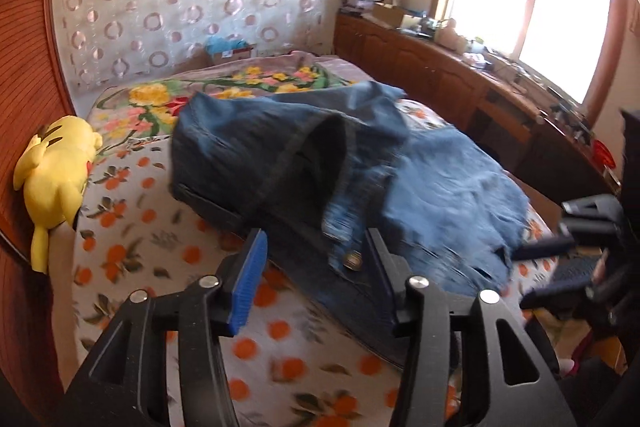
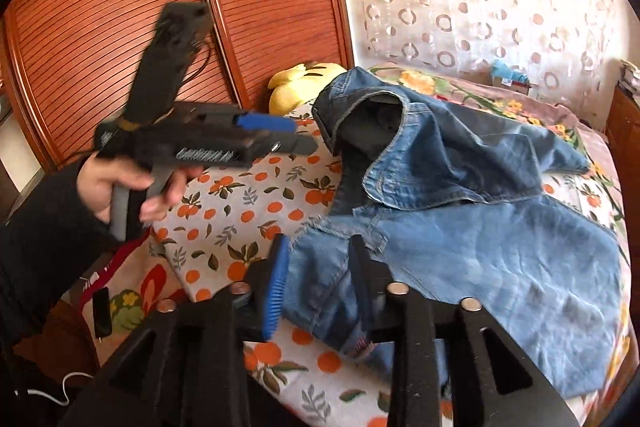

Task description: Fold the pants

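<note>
Beside the wardrobe, only the right wrist view shows a hand (image 2: pixel 120 187).

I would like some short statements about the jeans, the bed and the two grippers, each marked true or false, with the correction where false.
1. The blue denim jeans lie on a bedsheet printed with oranges. True.
2. The jeans are neatly folded into a flat square. False: they lie crumpled, with one part turned over the rest.
3. A yellow plush toy lies on the bed beside the brown slatted wardrobe door. True.
4. The left gripper has its fingers clamped shut on the toy. False: they stand apart near the jeans' metal button.
5. The right gripper has denim between its fingers. True.
</note>
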